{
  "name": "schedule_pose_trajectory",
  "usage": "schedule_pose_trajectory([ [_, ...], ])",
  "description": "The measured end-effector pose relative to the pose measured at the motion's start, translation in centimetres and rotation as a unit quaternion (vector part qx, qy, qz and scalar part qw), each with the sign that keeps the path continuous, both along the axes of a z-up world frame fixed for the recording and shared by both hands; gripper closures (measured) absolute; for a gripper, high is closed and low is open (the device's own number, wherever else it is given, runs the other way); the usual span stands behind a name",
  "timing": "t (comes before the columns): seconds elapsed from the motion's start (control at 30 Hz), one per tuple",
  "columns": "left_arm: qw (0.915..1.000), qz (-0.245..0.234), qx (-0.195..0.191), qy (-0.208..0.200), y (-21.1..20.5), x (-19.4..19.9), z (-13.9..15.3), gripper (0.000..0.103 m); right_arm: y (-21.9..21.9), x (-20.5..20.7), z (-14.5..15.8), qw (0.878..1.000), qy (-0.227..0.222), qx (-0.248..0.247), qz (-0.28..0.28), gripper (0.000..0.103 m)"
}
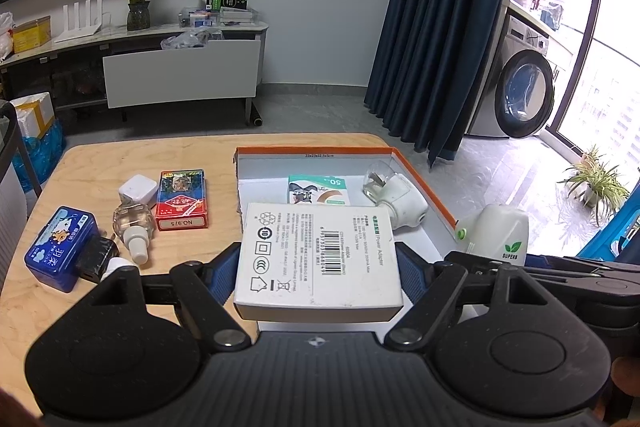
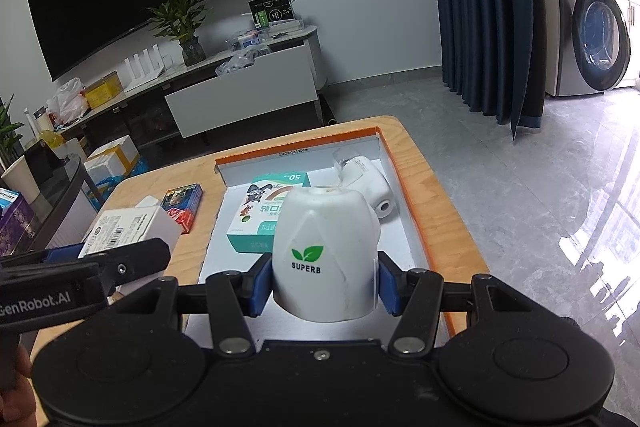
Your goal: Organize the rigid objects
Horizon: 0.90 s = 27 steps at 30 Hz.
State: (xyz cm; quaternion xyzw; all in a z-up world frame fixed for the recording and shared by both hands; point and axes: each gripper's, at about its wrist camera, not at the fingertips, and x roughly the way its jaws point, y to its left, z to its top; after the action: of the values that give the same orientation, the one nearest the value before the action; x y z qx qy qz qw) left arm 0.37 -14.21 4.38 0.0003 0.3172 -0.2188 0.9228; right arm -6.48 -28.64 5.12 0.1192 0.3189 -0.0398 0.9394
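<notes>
The left gripper point(image 1: 318, 263) clamps a flat white barcoded cardboard box point(image 1: 318, 255); the right gripper point(image 2: 325, 285) grips a white domed plastic "SUPERB" device point(image 2: 325, 251).

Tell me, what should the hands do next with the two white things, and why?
Probably lower both into the orange-edged box and let go. The left tool holds the white adapter box and the right tool holds the SUPERB device, both above it.
</notes>
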Motion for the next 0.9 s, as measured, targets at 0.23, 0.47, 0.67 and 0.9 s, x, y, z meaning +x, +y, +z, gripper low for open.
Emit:
schedule_pose_trajectory([
  [0.23,1.0000,0.000,-0.001,0.002,-0.09,-0.08,-0.13,0.023,0.18,0.16,-0.17,1.000,0.002,0.000,0.002,0.039],
  [0.47,1.0000,0.000,-0.001,0.003,-0.12,-0.15,-0.30,0.023,0.18,0.20,-0.29,1.000,0.003,0.001,0.002,0.039],
  [0.67,1.0000,-0.001,-0.001,0.005,-0.31,-0.16,-0.52,0.023,0.19,0.25,-0.31,1.000,0.004,0.002,0.002,0.039],
  [0.9,1.0000,-0.001,-0.001,0.006,-0.31,-0.07,-0.52,0.023,0.24,0.26,-0.33,1.000,0.004,0.002,0.002,0.039],
])
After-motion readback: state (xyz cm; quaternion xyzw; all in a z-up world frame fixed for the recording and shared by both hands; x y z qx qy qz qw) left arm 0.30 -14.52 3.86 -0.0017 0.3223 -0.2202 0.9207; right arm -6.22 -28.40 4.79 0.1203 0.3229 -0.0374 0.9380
